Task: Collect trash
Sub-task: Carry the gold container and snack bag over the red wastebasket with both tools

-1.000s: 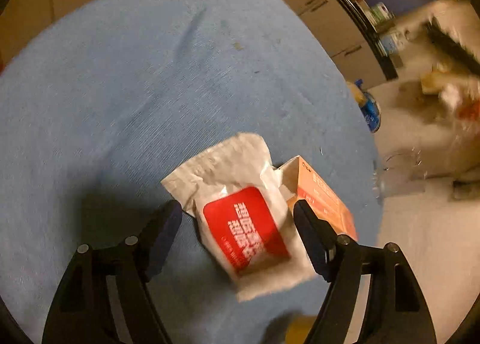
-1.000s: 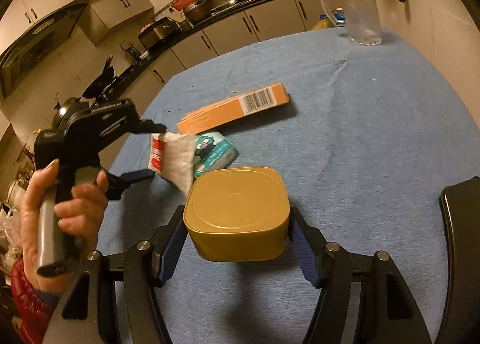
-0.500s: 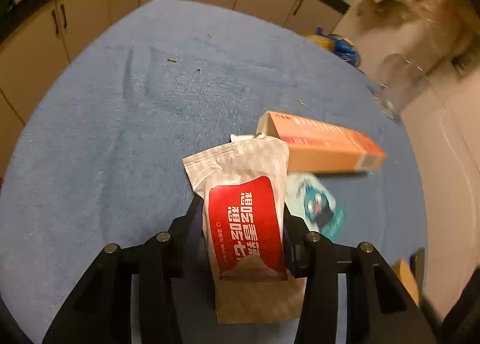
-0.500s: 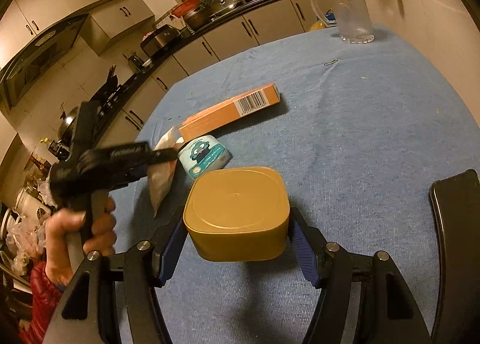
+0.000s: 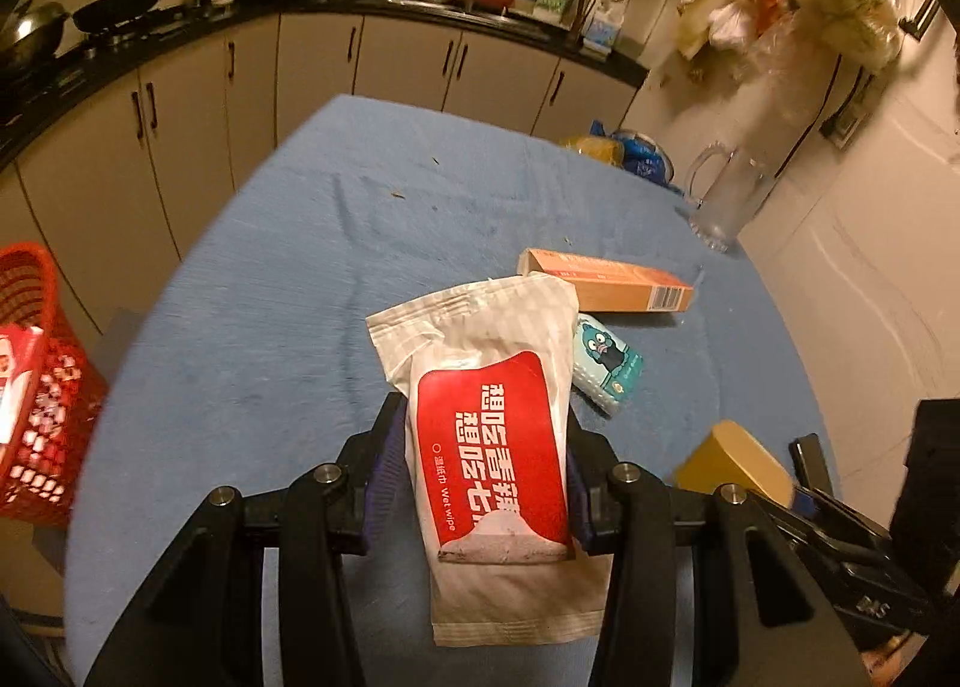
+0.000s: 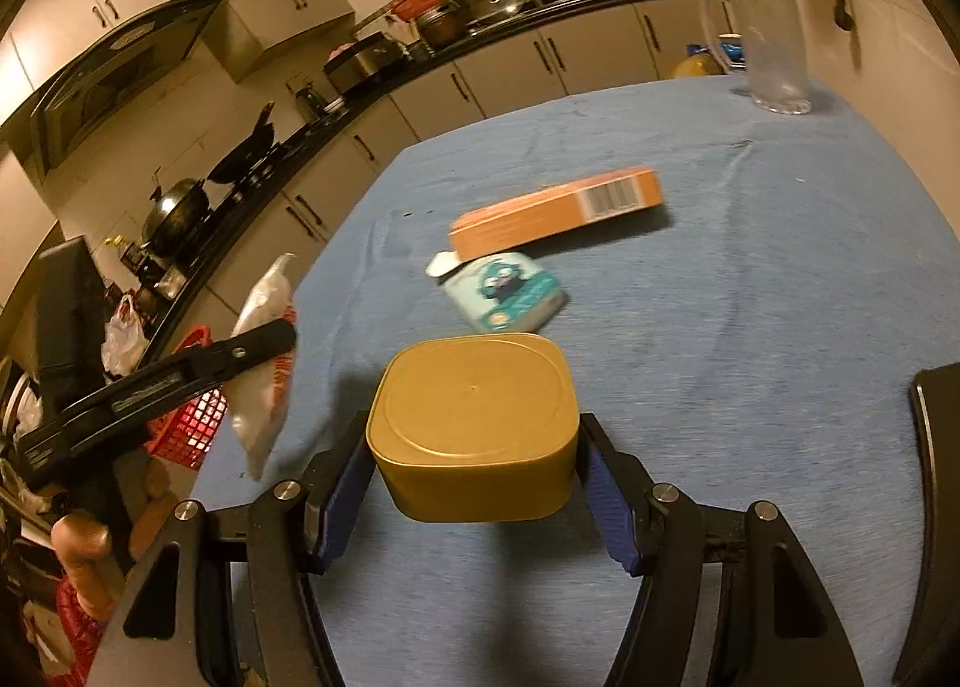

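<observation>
A round table (image 5: 240,327) under a blue cloth fills the middle of a dim kitchen. Beige cabinets (image 5: 198,105) with dark handles curve behind it under a black counter (image 6: 336,117) crowded with pans, pots and bottles. A clear jug (image 5: 729,195) stands at the table's far edge by the wall. A red basket (image 5: 36,399) sits off the table's left side.

The left gripper (image 5: 486,465) is clamped on a wipes pack (image 5: 492,447), white with a red label, lifted off the cloth; its jaws have just been closing on it. The right gripper (image 6: 474,483) pinches a gold tin (image 6: 474,423) between its blue pads.

On the cloth lie an orange box (image 6: 558,210) and, touching its near side, a teal packet (image 6: 510,291).
</observation>
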Demonstrator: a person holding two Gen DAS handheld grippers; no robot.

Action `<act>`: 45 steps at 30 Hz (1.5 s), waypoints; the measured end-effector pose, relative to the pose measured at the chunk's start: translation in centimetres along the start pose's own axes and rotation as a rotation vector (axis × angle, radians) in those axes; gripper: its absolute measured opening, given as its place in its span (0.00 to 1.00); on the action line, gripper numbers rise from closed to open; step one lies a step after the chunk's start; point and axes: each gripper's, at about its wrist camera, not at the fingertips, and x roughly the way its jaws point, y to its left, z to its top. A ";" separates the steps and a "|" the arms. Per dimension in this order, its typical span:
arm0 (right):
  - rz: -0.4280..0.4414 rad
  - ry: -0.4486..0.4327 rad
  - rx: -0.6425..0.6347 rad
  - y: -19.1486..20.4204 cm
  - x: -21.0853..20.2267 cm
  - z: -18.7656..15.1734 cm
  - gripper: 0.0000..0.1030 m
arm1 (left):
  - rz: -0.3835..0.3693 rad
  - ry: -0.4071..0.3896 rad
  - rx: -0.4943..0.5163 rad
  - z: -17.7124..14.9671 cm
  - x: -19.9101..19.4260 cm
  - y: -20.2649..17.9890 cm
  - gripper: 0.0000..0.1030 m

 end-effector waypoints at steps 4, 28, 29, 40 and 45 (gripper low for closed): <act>0.008 0.005 -0.031 2.0 0.4 0.2 0.68 | 0.006 -0.043 -0.028 -0.3 -3.2 2.6 0.44; 0.263 0.151 -0.265 24.7 10.8 3.2 0.68 | 0.188 -0.242 -0.275 0.6 -16.1 24.6 0.44; 0.283 0.161 -0.265 25.8 11.5 3.3 0.68 | 0.194 -0.243 -0.284 0.7 -16.2 25.4 0.44; 0.359 0.253 -0.244 33.5 19.2 3.6 0.68 | 0.225 -0.221 -0.363 0.0 -14.1 32.4 0.45; 0.360 0.295 -0.215 34.6 22.5 3.3 0.69 | 0.191 -0.217 -0.381 -0.8 -13.2 34.0 0.49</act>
